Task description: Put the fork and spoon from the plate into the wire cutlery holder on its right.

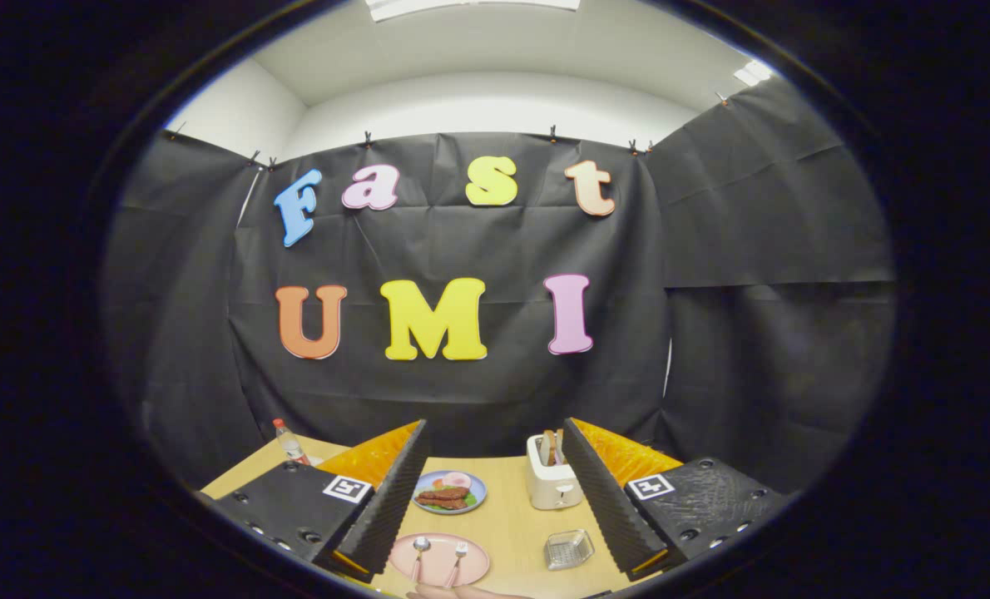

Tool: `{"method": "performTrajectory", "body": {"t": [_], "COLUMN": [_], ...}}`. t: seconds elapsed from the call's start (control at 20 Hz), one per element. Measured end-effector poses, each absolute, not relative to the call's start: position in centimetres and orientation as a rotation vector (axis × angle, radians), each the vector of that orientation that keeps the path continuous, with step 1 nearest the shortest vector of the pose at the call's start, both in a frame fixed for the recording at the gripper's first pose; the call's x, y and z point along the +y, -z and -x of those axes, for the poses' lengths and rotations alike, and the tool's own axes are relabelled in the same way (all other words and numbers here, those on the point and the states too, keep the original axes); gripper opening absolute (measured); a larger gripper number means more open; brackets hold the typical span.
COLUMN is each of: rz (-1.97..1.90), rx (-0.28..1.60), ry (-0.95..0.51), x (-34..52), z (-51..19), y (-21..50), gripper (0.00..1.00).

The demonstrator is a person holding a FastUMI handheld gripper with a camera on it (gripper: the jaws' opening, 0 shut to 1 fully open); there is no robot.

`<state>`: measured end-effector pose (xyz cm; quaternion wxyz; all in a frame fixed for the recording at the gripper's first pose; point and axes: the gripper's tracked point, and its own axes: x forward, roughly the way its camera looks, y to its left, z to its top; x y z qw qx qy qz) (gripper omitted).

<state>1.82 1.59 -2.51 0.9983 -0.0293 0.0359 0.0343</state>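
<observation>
A pink plate point(472, 567) lies on the wooden table, low between my fingers. On it rest a spoon point(419, 551) and, to its right, a fork point(459, 555), both with pink handles. To the right of the plate sits the low wire cutlery holder point(568, 549), nothing visible in it. My gripper point(495, 482) is held high above the table, open wide, with nothing between its black ribbed fingers point(391, 499).
A blue plate of food point(450, 491) sits farther back on the table. A cream toaster point(551, 484) with toast stands behind the holder. A bottle with a red cap point(290, 443) is at the table's far left. A hand point(462, 592) shows at the near edge.
</observation>
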Motion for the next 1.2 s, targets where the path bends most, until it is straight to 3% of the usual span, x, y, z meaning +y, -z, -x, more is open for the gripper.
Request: {"method": "performTrajectory", "body": {"t": [0.35,0.8,1.2], "rz": [0.073,0.102,0.139], "rx": [0.154,0.436,0.712], "ry": [-0.109,-0.147,-0.096], "x": [2.5,6.0,7.1], "z": [-3.3,-7.1,-8.7], "y": [7.6,23.9,37.2], "gripper": [0.96,0.96,0.96]}}
